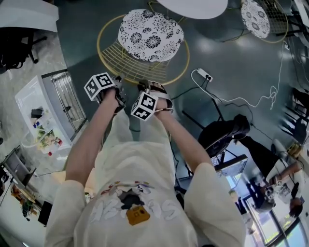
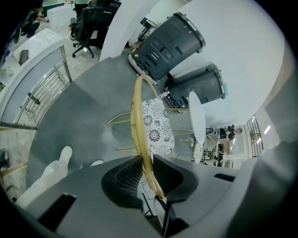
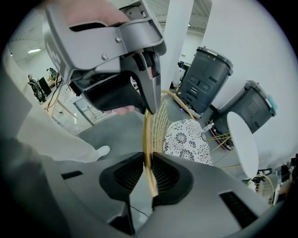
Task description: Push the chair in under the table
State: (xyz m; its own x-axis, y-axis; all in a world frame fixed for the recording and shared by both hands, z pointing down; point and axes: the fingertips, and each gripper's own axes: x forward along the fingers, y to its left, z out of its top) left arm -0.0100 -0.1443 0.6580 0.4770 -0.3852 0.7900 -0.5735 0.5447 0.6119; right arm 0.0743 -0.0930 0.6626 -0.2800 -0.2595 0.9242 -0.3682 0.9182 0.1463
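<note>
A gold wire chair (image 1: 111, 53) with a black-and-white flowered cushion (image 1: 150, 34) stands on the dark floor just short of a round white table (image 1: 193, 6) at the top of the head view. My left gripper (image 1: 119, 87) and right gripper (image 1: 147, 88) sit side by side on the near rim of the chair's back. In the left gripper view the gold rim (image 2: 142, 139) runs between the pads, and the left gripper (image 2: 145, 163) is shut on it. The right gripper (image 3: 148, 162) likewise clamps the rim (image 3: 148, 135). Cushion (image 3: 187, 139) and table (image 3: 242, 144) lie beyond.
A second flowered chair (image 1: 256, 17) stands at the top right. A white power strip (image 1: 204, 75) and its cable lie right of the chair. A black office chair (image 1: 224, 132) is at the right, a steel rack (image 1: 65, 101) at the left. Two grey bins (image 2: 170, 42) stand past the table.
</note>
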